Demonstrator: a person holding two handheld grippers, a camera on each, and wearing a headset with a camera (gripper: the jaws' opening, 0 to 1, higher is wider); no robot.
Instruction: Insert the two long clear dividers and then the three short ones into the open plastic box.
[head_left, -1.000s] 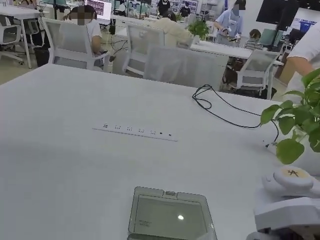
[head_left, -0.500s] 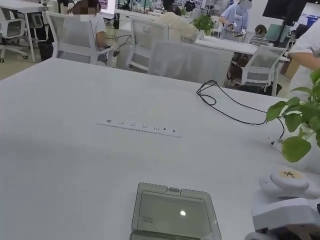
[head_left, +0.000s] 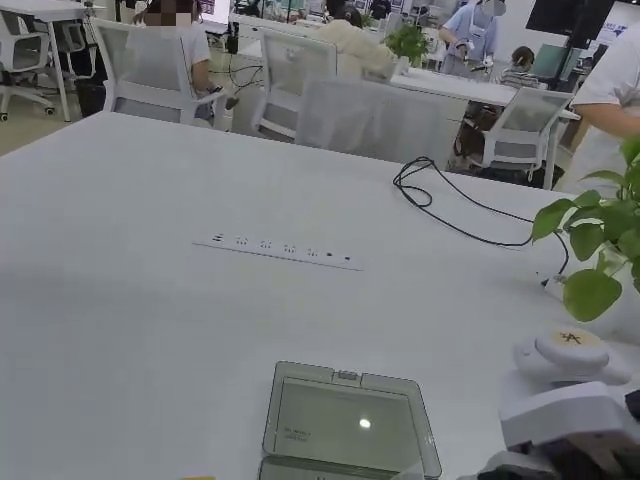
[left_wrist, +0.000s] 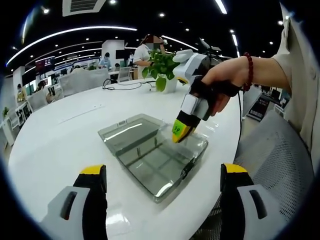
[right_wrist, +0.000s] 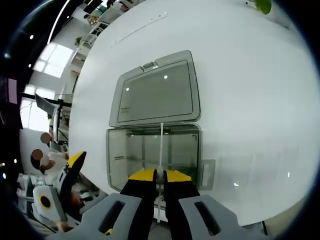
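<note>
Right gripper (right_wrist: 155, 173): clamps narrow on a long clear divider (right_wrist: 161, 145), gripped by a hand (left_wrist: 220, 82) with wrist bent, nose tilted down over the open plastic box (right_wrist: 108, 150). Left gripper (left_wrist: 162, 170): hangs low before the box, jaws spread wide, holding nothing. Runs as a thin strip across the box's middle from the hinge side toward the jaws; lid (right_wrist: 155, 90) flat open on the white table (head_left: 150, 330). Sits close to the table's near edge, bare tabletop beyond.
</note>
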